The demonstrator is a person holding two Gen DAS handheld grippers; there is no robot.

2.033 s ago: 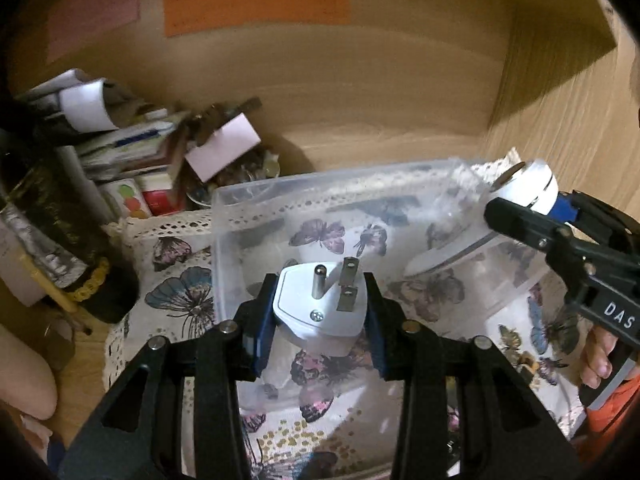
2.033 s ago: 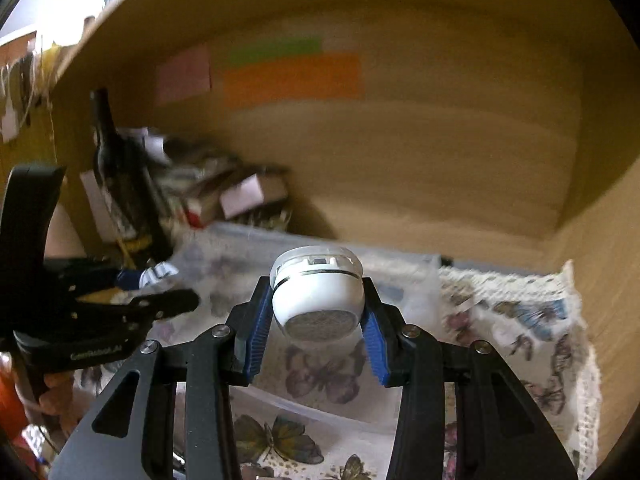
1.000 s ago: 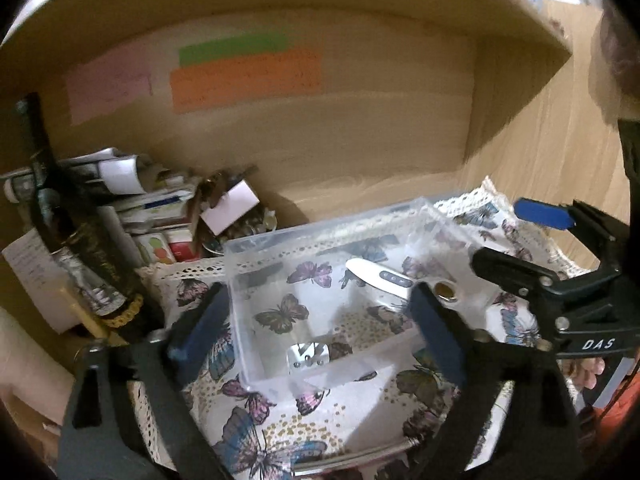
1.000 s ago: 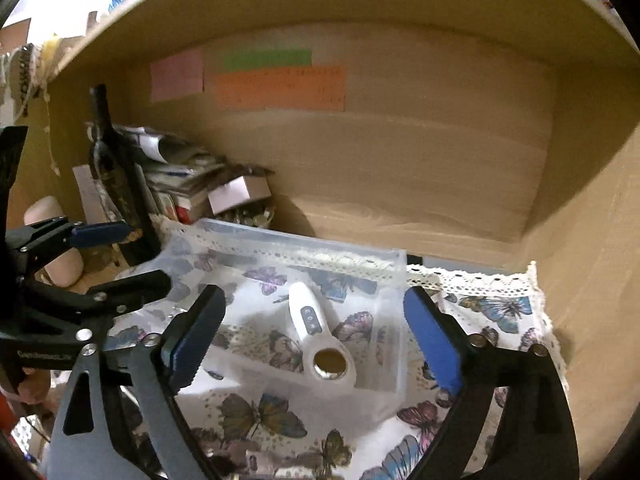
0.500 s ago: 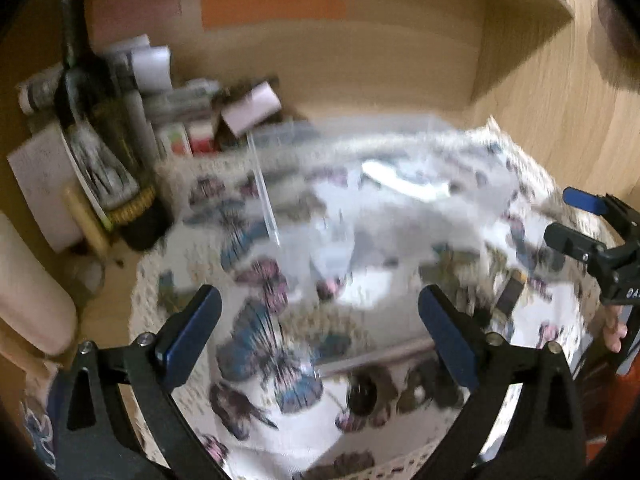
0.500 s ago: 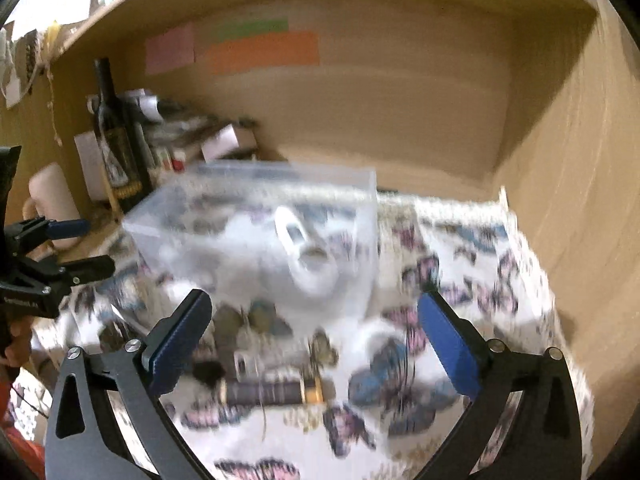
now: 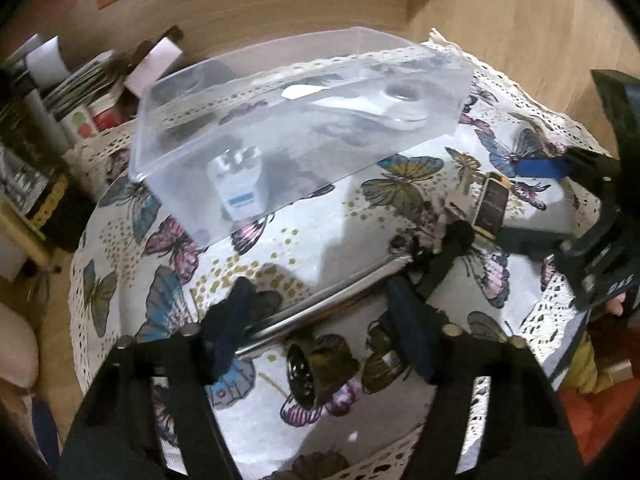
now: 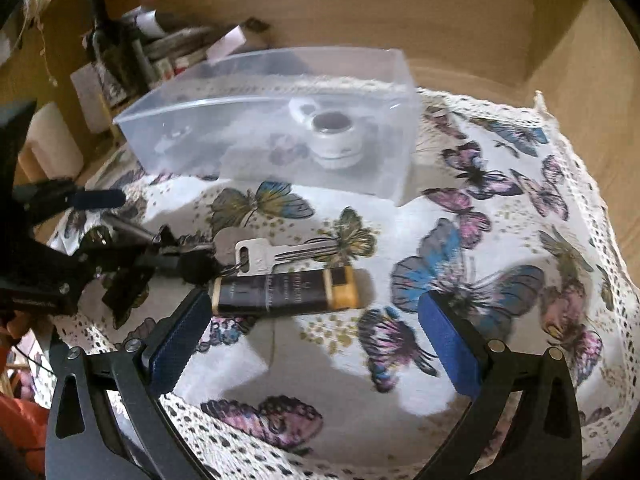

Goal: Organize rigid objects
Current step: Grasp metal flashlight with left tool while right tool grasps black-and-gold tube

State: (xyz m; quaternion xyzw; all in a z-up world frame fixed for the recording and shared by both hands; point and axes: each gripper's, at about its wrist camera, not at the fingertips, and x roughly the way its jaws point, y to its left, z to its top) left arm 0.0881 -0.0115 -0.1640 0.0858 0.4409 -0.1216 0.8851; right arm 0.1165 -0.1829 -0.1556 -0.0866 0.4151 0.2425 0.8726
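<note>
Progress on the sorting looks to us about halfway, judged from how the things lie now. Nearest to us, the left hand-held gripper has its blue pads spread wide and empty, low over a chrome rod that lies across the butterfly cloth; just under it we see a small dark ring-shaped piece, which is too blurred for us to name. The right hand-held gripper is also spread wide and holds nothing; it hovers close above a dark bar with a gold end, and its left pad is just beside the dark end of this bar. Touching the far side of the bar lies a silver key, joined to a dark bunch of keyring parts on the left. These things are loose on the cloth and, we think, not yet put away. Farther back stands the clear plastic box, and inside it we already see a white plug adapter at its left end and a white round-headed device at its right end. Behind the box, against the wooden wall, are a dark bottle and some papers, which seem no part of the job.
</note>
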